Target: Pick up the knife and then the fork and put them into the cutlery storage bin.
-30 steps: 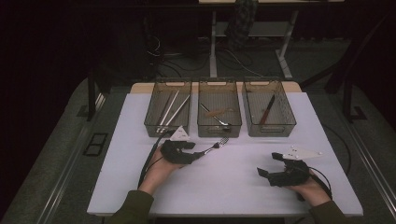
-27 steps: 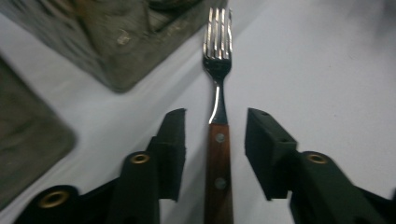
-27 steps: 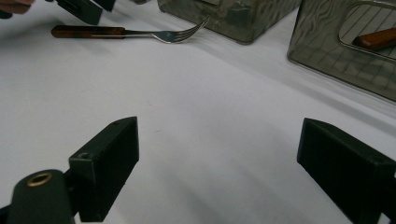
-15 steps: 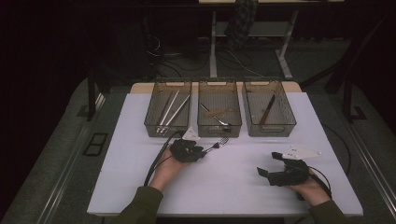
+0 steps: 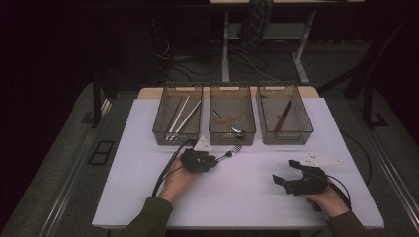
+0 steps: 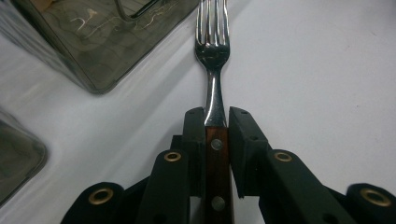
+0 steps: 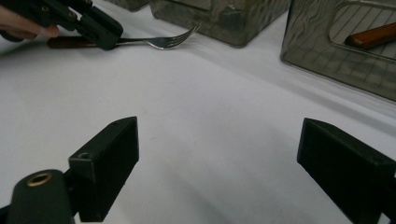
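On white table (image 5: 148,197), one fork (image 6: 214,70), three bins (image 5: 232,136)

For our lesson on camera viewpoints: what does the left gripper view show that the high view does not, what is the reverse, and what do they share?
Left gripper view alone: the rivets in the brown wooden handle of the steel fork, and the left gripper, whose jaws have just been closing, with its black pads against that handle.

High view alone: three clear mesh-bottomed bins in a row holding cutlery, and the right gripper standing open above the white table.

Both: the fork, its tines pointing towards the bins, the left gripper and the table.
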The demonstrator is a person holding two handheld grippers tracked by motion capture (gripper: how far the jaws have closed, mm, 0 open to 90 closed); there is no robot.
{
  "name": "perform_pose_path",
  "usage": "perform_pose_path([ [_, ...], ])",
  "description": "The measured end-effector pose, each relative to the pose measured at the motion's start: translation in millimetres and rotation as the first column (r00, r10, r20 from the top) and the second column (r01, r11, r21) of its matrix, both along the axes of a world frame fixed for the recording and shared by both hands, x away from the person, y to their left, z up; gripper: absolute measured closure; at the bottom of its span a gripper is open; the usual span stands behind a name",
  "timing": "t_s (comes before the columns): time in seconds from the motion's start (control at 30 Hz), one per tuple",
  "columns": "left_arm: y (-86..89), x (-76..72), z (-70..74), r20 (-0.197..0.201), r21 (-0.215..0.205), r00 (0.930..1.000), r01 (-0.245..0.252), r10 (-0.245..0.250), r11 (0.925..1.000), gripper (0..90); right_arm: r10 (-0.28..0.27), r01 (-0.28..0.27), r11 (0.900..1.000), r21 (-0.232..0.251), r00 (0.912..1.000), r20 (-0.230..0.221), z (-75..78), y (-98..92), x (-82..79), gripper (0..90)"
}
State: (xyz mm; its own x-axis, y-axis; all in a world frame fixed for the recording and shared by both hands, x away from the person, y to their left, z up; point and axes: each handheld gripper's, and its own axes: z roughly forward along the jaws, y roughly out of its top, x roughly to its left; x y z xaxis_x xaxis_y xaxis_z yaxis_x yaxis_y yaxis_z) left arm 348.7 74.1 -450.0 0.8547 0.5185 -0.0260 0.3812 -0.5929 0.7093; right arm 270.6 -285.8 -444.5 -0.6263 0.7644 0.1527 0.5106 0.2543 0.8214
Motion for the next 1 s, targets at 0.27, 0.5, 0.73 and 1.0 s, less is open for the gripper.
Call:
perform_pose_path([
  [0.27, 1.6, -7.7, 9.7, -0.021, -0.027, 0.9997, 0.014, -0.015, 0.9995, 76.7, -0.015, 0.014, 1.000, -0.020, 0.9997, -0.017, 5.9, -1.8, 1.8, 12.6],
  [0.5, 2.7, -24.3, 25.6, 0.000, -0.056, 0.9995, 0.031, -0.031, 0.9980, 76.6, 0.031, -0.031, 0.999, -0.039, 0.9995, 0.009, 22.3, 5.6, -0.1, 13.7],
  [0.73, 4.5, -35.2, 35.8, 0.003, -0.095, 0.9997, 0.024, -0.024, 0.9952, 76.6, 0.059, -0.059, 0.998, -0.021, 0.9982, -0.006, 27.4, 20.7, 6.4, 14.5],
  [1.0, 3.1, -41.8, 44.0, 0.012, -0.137, 0.9999, 0.012, -0.011, 0.9905, 76.5, 0.095, -0.094, 0.995, 0.041, 0.9952, -0.021, 34.6, 39.7, 28.4, 21.7],
])
